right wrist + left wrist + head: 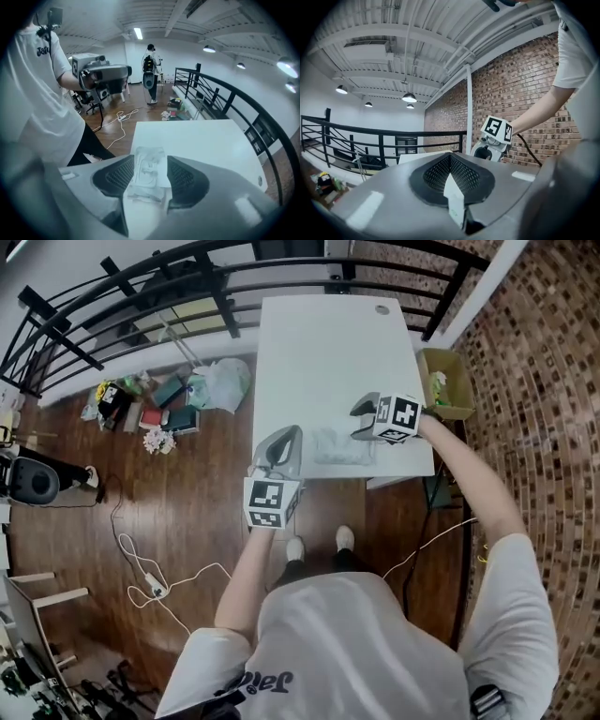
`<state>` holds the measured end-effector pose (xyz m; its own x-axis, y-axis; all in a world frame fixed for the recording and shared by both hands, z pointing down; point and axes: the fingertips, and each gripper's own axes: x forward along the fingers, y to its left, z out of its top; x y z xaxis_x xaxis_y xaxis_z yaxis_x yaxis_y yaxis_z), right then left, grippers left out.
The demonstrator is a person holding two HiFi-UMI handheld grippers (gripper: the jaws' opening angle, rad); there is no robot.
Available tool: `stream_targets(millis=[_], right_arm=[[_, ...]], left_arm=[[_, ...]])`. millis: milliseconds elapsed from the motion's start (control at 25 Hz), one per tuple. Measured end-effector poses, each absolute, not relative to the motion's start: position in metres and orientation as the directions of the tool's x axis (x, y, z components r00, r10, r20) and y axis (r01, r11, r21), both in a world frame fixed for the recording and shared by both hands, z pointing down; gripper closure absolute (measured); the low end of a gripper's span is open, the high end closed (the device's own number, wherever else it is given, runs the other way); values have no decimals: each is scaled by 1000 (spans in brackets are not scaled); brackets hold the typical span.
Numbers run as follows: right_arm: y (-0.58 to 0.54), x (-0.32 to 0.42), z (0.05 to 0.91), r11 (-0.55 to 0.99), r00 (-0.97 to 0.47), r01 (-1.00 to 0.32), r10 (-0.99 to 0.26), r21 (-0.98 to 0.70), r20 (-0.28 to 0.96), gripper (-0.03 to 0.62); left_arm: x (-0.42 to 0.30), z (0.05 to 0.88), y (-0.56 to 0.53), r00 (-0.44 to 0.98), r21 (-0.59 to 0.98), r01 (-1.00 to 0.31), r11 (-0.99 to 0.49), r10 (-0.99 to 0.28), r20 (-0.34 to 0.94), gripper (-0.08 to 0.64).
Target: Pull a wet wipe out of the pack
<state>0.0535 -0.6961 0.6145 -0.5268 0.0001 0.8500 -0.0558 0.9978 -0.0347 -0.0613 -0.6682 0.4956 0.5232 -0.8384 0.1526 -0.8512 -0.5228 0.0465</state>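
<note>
Table (319, 343), pack (337, 448) under wide right gripper (151, 159) jaws; slip (454, 197), unseen overhead, in left gripper's (451, 157)

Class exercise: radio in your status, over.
Left gripper shut on white slip. Right gripper open over pack. Pack flat on table. Nothing blocking.

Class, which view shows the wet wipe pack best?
The right gripper view: the wet wipe pack lies close below the open right gripper. The head view shows it small and pale on the table. The left gripper view misses it.
</note>
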Motion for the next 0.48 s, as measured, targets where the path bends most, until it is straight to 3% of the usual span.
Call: stream_targets(millis=[360, 480], right_arm=[[-688, 46, 710, 998, -360, -16, 48, -58, 932, 457], [-691, 49, 721, 999, -344, -19, 17, -25, 939, 552]], left_arm=[[-61, 522, -656, 506, 65, -861, -505, -835, 216, 545], [-63, 525, -656, 501, 65, -864, -500, -836, 224, 545]])
